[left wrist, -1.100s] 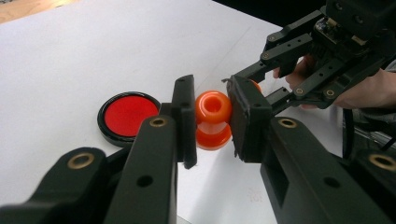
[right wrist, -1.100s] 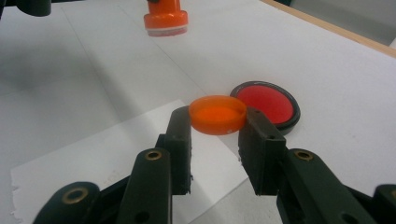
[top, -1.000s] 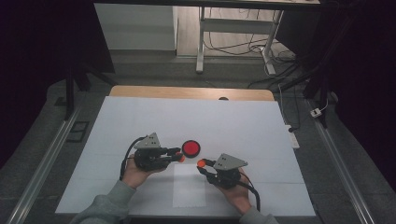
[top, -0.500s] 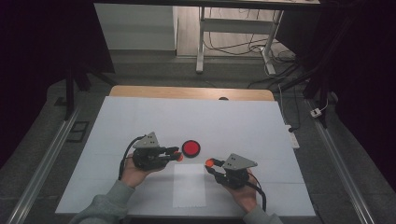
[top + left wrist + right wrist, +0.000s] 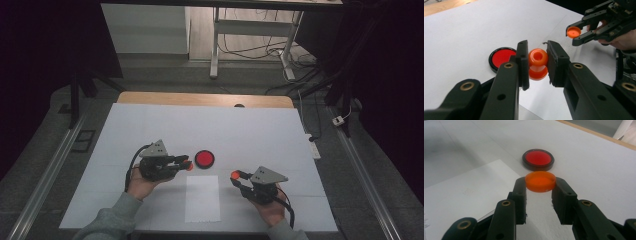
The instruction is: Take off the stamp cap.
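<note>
The big white table (image 5: 150, 130) has a white sheet of paper (image 5: 202, 197) lying near the person's edge, and a round red disc with a black rim (image 5: 204, 158) sits just behind that sheet. The left gripper (image 5: 187, 164) is beside the disc, and its jaws are squeezed tight on a small orange bottle (image 5: 538, 64). The bottle's open mouth faces the left gripper's camera, so its long way runs along the jaws. The right gripper (image 5: 235, 175) is on the other side of the paper, a bit nearer the person. Its jaws are pinched on a little orange cap (image 5: 540, 181), held flat by its edges. In the left gripper view the cap (image 5: 573, 32) is up and to the right of the bottle, well apart from it. I think the cap has to travel toward the bottle's mouth, so the two hands must come together over the paper. The right hand is the one that should bring it.
</note>
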`<state>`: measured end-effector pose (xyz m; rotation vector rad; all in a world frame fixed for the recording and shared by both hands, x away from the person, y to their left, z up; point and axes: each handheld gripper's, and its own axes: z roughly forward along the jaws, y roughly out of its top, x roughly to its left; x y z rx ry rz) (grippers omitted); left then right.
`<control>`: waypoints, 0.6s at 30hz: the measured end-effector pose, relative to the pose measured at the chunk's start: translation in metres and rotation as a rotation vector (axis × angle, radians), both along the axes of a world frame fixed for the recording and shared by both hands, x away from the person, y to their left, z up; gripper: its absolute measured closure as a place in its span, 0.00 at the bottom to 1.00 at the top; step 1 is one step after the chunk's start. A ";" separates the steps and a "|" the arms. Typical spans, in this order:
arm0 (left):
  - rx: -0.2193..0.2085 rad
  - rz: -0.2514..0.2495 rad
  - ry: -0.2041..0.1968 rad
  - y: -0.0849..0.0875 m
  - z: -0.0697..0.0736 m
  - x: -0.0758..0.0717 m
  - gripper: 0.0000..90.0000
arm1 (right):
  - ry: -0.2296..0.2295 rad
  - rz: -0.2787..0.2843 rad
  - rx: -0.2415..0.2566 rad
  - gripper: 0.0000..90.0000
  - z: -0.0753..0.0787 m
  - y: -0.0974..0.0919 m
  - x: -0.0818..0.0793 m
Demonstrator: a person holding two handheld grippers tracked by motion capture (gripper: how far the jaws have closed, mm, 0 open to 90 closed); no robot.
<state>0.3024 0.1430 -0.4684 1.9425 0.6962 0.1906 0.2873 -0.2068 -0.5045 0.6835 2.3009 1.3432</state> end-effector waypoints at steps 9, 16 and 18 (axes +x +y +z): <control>0.011 0.007 -0.010 -0.001 0.002 0.003 0.80 | 0.003 -0.012 0.006 0.72 0.000 -0.010 0.001; 0.023 0.004 -0.012 -0.005 0.003 0.007 0.80 | 0.001 -0.006 0.004 0.72 0.000 -0.008 0.002; 0.029 0.002 -0.014 -0.007 0.003 0.008 0.80 | 0.001 -0.007 0.004 0.72 0.000 -0.008 0.002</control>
